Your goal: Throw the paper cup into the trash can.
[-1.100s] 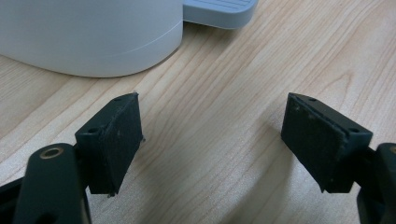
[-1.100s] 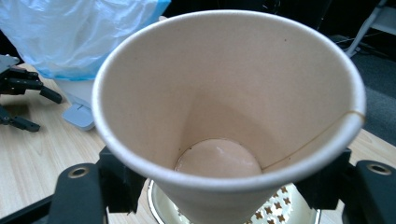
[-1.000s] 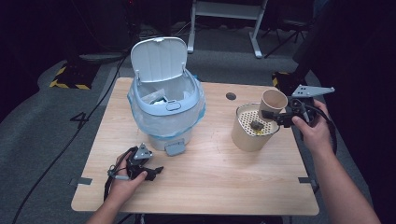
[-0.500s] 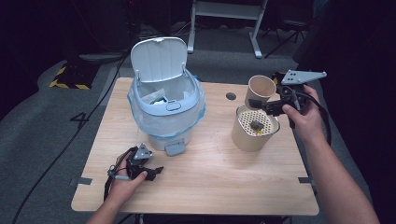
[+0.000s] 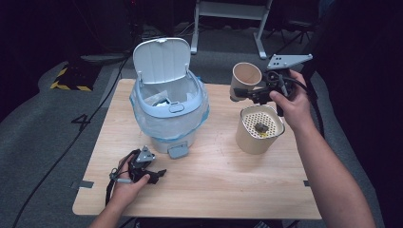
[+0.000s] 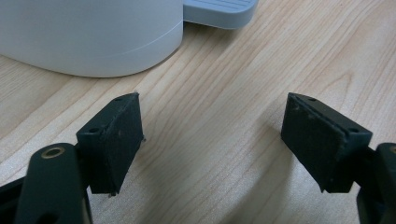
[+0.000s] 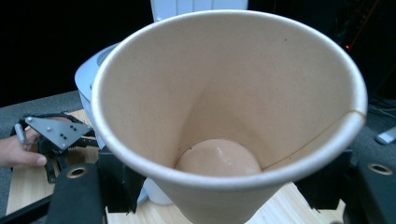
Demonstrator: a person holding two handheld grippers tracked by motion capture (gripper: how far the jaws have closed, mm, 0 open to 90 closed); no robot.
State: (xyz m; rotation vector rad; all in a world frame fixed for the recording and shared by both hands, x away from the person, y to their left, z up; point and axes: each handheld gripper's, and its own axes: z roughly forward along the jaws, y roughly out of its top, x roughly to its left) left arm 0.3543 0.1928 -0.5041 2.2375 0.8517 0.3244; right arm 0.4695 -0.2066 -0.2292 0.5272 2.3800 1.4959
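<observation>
Two black jaws of the right gripper clamp a tan paper cup tipped on its side in mid-air, right of centre in the upper half of the high view, just above a beige cylindrical container with a perforated insert. Lower left, the left gripper rests on the wooden worktop with jaws wide and empty, near the base of a white pedal bin with raised lid.

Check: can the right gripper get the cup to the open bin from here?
Probably yes. The right gripper holds the cup in the air, the bin lid is up, and nothing stands between them. The left gripper rests low, out of the way.
</observation>
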